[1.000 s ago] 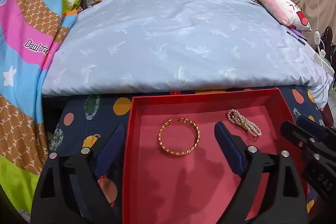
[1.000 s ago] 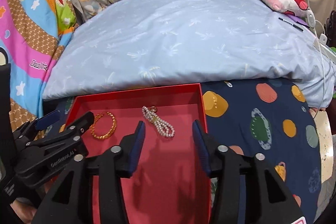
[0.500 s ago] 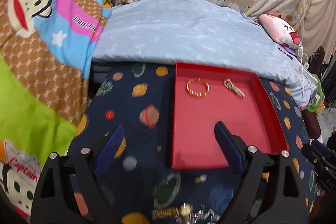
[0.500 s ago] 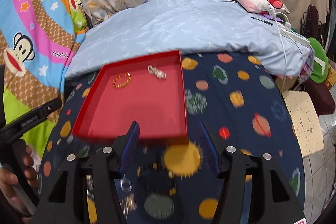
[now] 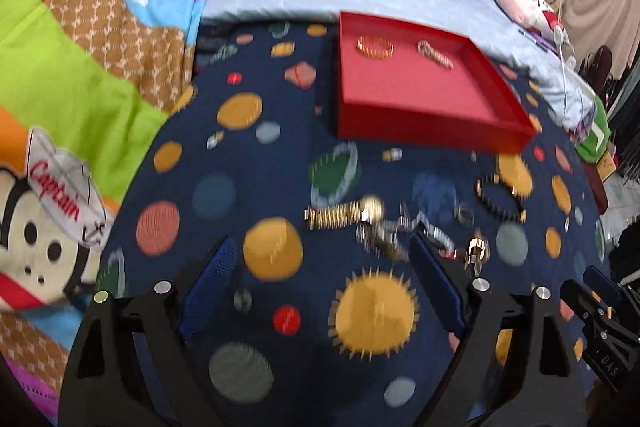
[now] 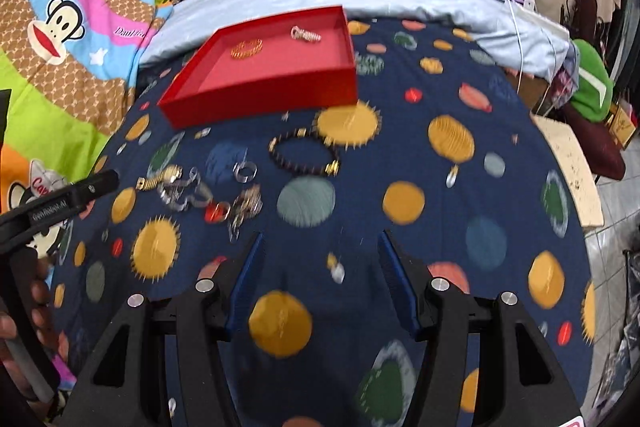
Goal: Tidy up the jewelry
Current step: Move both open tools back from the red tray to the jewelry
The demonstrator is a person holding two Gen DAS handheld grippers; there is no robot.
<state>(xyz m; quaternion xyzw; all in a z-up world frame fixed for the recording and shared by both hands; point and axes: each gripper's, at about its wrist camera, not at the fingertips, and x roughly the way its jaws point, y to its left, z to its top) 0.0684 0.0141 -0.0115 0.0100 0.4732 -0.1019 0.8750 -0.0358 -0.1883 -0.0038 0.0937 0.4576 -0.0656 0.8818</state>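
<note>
Next pickup: pick 1 loose piece and settle over it before closing, since the pile at frame centre is tangled; left gripper (image 5: 322,287) gapes wide, holding nothing; right gripper (image 6: 320,283) half open, empty; red tray (image 6: 256,95), upper left, holds 2 pieces.

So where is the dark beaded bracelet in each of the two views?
Left wrist view: dark beaded bracelet lies on the right, on the blanket, below the tray's near right corner.
Right wrist view: the bracelet lies near the middle, just below the tray.
Shared landmark: the red tray.
</note>
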